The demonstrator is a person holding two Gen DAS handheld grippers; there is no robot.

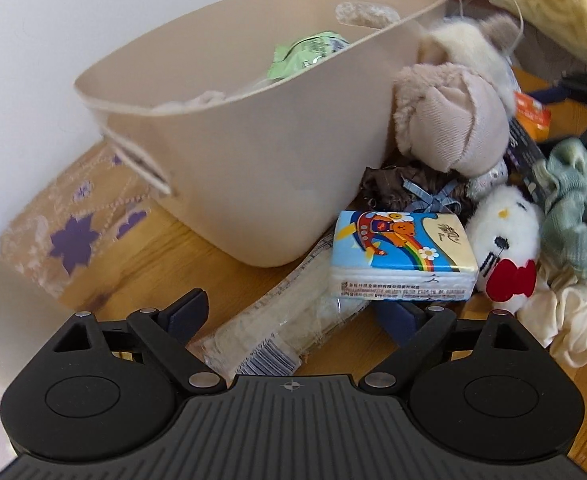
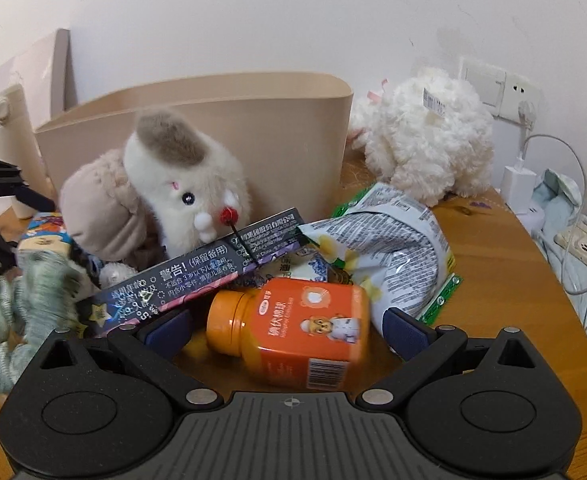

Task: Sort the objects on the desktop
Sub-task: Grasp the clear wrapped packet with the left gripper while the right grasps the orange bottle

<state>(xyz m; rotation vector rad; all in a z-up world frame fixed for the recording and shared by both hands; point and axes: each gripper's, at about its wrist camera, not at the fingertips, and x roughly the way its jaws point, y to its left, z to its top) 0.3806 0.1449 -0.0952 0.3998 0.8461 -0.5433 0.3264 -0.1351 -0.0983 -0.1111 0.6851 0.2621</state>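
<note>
My left gripper [image 1: 293, 312] hangs open over the wooden desk. A clear wrapped packet [image 1: 277, 328] lies between its fingers, and a cartoon tissue pack [image 1: 403, 256] sits just beyond the right fingertip. The beige bin [image 1: 253, 152] stands behind them, with a green packet [image 1: 305, 54] inside. My right gripper [image 2: 285, 330] is open around an orange bottle [image 2: 293, 332] lying on its side, with a small gap at each pad. A dark printed box [image 2: 197, 264] leans over the left finger. A silver snack bag [image 2: 397, 252] lies past the right finger.
Plush toys crowd the bin: a beige one [image 1: 453, 120], a white cat [image 1: 505, 240], a grey-white one [image 2: 181, 184] and a fluffy white one [image 2: 425, 136]. A green scrunchie [image 1: 573, 208], a patterned tissue box [image 1: 73, 224], chargers and a power strip [image 2: 581, 240] lie at the edges.
</note>
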